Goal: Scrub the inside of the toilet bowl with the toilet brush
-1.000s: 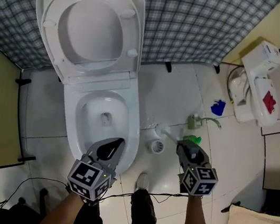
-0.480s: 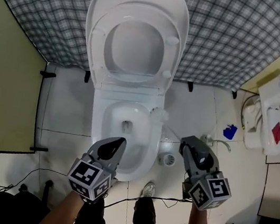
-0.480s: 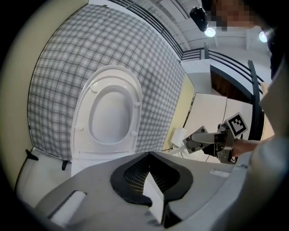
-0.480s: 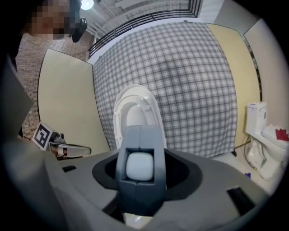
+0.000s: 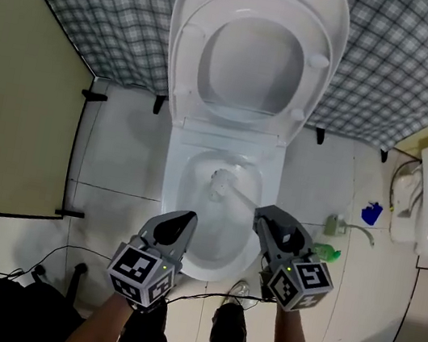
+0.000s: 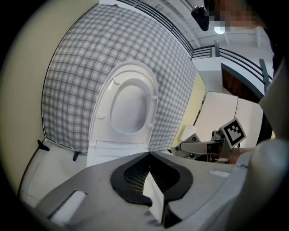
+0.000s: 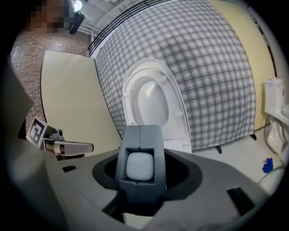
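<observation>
Checked cloth (image 5: 87,5) behind the toilet (image 5: 204,136)

We hold our left gripper (image 5: 183,220) out in front, angled downward, its jaws closed together on nothing. Our right gripper (image 5: 265,216) sits beside it, also angled downward, jaws clamped on the toilet brush (image 5: 222,182) handle. Both forearms (image 5: 100,325) reach forward.

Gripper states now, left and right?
left gripper: closed, empty.
right gripper: closed on the toilet brush handle.
</observation>
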The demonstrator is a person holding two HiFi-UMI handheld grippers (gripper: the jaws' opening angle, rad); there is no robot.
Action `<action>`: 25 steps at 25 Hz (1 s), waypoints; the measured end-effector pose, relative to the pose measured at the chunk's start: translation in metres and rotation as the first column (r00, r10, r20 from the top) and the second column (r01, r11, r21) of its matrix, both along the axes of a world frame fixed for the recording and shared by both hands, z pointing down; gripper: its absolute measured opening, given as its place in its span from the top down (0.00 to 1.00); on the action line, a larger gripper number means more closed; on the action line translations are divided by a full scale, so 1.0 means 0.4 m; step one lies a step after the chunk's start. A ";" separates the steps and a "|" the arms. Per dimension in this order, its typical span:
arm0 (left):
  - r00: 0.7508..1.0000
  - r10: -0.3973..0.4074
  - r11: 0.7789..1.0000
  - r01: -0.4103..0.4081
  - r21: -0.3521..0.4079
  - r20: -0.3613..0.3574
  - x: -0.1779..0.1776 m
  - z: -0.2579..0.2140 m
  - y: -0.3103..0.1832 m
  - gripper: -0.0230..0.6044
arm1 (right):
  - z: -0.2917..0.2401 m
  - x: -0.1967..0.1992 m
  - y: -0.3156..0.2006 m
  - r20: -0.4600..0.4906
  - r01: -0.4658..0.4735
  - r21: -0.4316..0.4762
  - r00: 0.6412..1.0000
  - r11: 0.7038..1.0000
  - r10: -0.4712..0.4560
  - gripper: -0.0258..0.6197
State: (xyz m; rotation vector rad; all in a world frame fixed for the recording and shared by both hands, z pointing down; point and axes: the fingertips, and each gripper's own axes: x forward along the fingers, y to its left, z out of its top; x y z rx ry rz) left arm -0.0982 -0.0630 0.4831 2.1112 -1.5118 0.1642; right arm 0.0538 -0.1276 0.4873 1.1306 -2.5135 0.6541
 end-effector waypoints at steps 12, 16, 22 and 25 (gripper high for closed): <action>1.000 -0.020 0.999 0.021 -0.032 0.005 -0.050 0.102 0.014 0.95 | 0.221 -0.147 -0.032 0.060 -0.004 -0.077 0.998 0.997 0.008 0.63; 1.000 -0.023 0.999 0.023 -0.042 0.001 -0.057 0.118 0.029 0.95 | 0.253 -0.183 -0.046 0.129 0.000 -0.119 0.992 0.993 0.016 0.63; 0.999 -0.032 0.997 0.032 -0.064 0.008 -0.073 0.131 0.059 0.95 | 0.262 -0.196 -0.032 0.145 0.069 -0.157 0.988 0.985 -0.046 0.63; 0.999 -0.044 0.997 0.044 -0.069 0.008 -0.075 0.136 0.070 0.95 | 0.260 -0.196 -0.011 0.134 0.120 -0.166 0.986 0.979 -0.098 0.63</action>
